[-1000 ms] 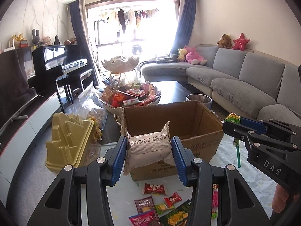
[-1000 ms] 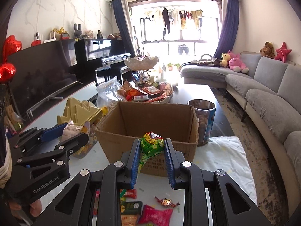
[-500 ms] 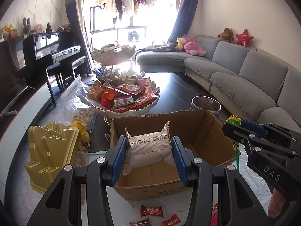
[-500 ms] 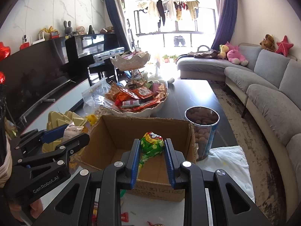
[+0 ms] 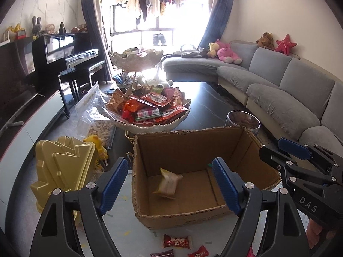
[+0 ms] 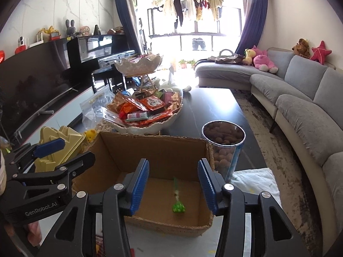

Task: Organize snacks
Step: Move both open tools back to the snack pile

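An open cardboard box (image 5: pixel 188 131) stands on the table right in front of both grippers. My left gripper (image 5: pixel 169 184) hovers over its near wall with jaws opening and nothing pressed between them. A pale snack packet (image 5: pixel 168 183), blurred and tilted, is down inside the box. My right gripper (image 6: pixel 173 186) is over the same box (image 6: pixel 150 137), its jaws also opening. A green lollipop (image 6: pixel 178 207) lies on the box floor below them. Each gripper shows in the other's view: right gripper (image 5: pixel 271 147), left gripper (image 6: pixel 77 150).
A white bowl piled with snack packets (image 5: pixel 150 111) stands behind the box. A round tub of nuts (image 6: pixel 223 137) is at the box's right, a yellow moulded tray (image 5: pixel 62 171) at its left. Loose candies (image 5: pixel 176 241) lie near the table's front edge.
Both grippers moved forward over the box, then opened. The pale packet left the left jaws and the green lollipop left the right jaws; both are now inside the box.
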